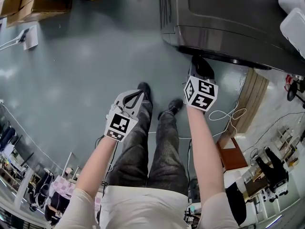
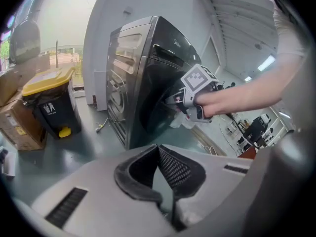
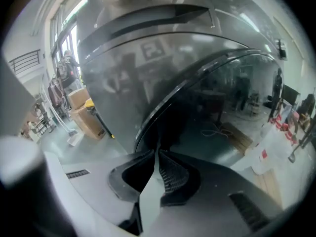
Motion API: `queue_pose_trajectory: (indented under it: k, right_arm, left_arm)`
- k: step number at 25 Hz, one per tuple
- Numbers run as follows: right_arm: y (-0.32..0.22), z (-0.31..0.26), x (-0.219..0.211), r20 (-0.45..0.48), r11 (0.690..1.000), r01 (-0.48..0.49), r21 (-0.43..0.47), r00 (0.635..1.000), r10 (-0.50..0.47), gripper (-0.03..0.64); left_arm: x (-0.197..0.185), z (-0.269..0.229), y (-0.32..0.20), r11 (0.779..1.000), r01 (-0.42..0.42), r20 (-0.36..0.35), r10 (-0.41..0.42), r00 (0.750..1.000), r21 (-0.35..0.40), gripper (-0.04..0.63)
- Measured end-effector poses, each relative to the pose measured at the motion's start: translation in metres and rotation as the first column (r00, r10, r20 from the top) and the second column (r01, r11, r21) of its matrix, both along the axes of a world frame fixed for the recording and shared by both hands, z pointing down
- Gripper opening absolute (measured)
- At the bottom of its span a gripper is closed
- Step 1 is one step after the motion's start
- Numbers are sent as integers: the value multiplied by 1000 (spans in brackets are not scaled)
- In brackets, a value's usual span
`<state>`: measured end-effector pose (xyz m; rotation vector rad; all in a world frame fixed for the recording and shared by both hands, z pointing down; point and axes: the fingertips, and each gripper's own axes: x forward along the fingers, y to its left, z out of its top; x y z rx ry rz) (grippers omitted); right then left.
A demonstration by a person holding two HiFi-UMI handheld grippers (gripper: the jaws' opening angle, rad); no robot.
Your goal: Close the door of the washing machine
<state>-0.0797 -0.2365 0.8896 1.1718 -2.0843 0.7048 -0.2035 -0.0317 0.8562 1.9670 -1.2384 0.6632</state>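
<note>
Right gripper (image 3: 157, 151), lower centre of its own view: I see its fingers (image 3: 173, 174) drawn narrow, with only a thin slit between them. The tips sit at the dark curved rim of the door (image 3: 217, 93); I cannot tell whether they pinch that rim. The door fills the right of that view, on the front of the washing machine (image 3: 148, 58). In the head view this gripper lies at upper centre, just under the machine's front edge, with its marker cube (image 1: 200, 93) below it.

Left gripper (image 2: 159, 148): fingers closed tip to tip, nothing between them. It hangs over the grey floor (image 1: 71, 70), left of centre and well apart from the machine. A yellow-lidded bin (image 2: 49, 107) and cardboard boxes (image 2: 15, 127) stand at the left of its view.
</note>
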Motion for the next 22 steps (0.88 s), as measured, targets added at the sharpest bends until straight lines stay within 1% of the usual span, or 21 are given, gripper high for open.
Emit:
queue_pose_trajectory:
  k: [1,6,10,13,16,19,22]
  right_arm:
    - [-2,0,-1,-1,1000,1,-6,1000,-1,54]
    - [-2,-1,-2,-26,998,59,-8,998,-59,51]
    - [14,-19,3,-42,993,120,-7,992,-120,52]
    - [32,-42,16,-32,990,140,-32,989,-141,51]
    - [56,-71,22,-29,980,192,-50,981,-193,51]
    - [64,-106,25,-28,974,225,-22,974,-226,51]
    - [76,-150,40,-17,974,225,-2,974,-225,52]
  left_arm:
    - [-1,1,1,1000,0,2,0,1000,0,9]
    - [-3,-1,4,1000,13,11,-13,1000,0,9]
    - [5,-17,7,1000,-3,16,3,1000,1,9]
    - [11,-44,1,1000,-17,16,17,1000,19,9]
    - [10,-75,-4,999,-21,11,20,1000,41,9]
    - [4,-102,-18,996,-30,22,28,999,83,9]
    - [7,-137,-20,994,-32,29,29,999,106,9]
